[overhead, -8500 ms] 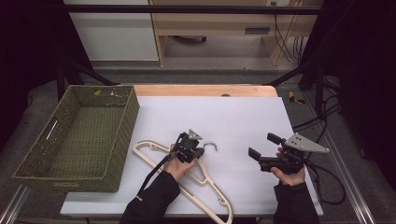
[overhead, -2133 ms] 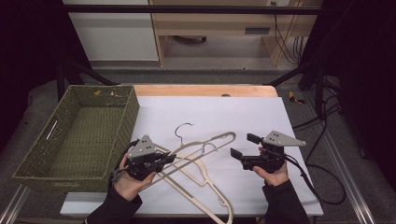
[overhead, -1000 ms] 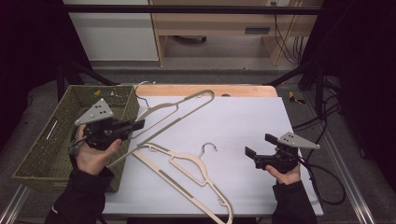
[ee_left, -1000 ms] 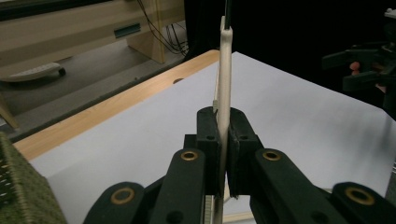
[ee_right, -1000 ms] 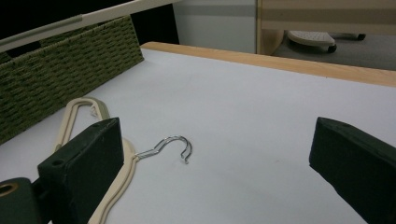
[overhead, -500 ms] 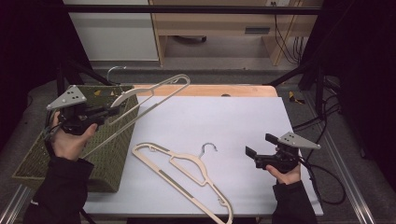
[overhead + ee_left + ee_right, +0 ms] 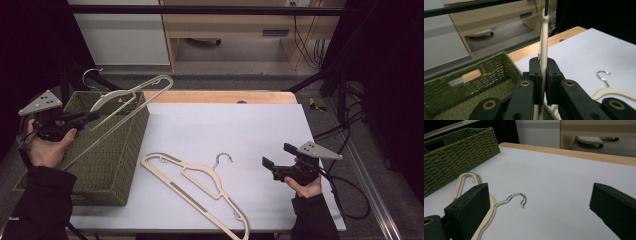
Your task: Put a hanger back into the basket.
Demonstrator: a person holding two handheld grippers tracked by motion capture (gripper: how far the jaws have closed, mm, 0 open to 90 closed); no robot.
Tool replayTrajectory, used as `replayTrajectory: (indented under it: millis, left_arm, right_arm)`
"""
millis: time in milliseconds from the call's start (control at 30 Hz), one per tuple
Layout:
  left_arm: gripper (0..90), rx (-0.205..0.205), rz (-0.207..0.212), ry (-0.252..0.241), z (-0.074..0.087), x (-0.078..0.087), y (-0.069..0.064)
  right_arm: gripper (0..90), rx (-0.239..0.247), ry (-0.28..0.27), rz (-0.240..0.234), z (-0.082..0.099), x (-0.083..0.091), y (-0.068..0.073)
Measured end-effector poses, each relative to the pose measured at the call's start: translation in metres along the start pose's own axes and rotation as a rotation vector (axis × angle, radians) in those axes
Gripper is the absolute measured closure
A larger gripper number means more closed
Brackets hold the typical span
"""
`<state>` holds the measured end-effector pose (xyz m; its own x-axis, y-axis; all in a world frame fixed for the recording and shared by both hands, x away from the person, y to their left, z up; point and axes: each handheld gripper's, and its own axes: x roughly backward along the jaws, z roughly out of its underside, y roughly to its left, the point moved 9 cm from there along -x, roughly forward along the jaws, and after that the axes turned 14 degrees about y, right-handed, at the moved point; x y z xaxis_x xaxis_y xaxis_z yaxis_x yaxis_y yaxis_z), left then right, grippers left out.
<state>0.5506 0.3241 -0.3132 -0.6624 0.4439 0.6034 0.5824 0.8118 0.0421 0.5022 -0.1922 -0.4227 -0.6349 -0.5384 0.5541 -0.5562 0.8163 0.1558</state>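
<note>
Cream plastic hanger (image 7: 131,93), clamped in the left gripper (image 7: 90,116) at upper left of the high view, hangs above the green woven basket (image 7: 117,150), long axis slanting toward upper right; right gripper (image 7: 272,163), jaws apart and empty, rests lower right beside a second cream hanger (image 7: 200,182).

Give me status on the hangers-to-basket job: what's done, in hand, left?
Done: no hanger visibly lies in the green woven basket yet. In hand: the left gripper is shut on one cream hanger, held above the basket. Left: the second hanger lies flat on the white table; the right gripper hovers open beside it, apart from it.
</note>
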Motion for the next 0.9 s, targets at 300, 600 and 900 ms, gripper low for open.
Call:
replayTrajectory:
  millis: [300, 600, 900]
  left_arm:
    - [85.0, 0.053, -0.039, 0.004, 0.026, 0.007, 0.036]
    - [84.9, 0.081, -0.050, 0.016, 0.046, 0.010, 0.055]
    - [84.8, 0.112, -0.068, 0.035, 0.062, 0.009, 0.067]
  right_arm:
    - [3.3, -0.003, 0.002, 0.002, 0.000, -0.003, 0.001]
    - [3.2, -0.002, 0.004, 0.003, 0.000, -0.003, 0.001]
    - [3.1, 0.004, 0.006, 0.002, 0.001, -0.003, 0.001]
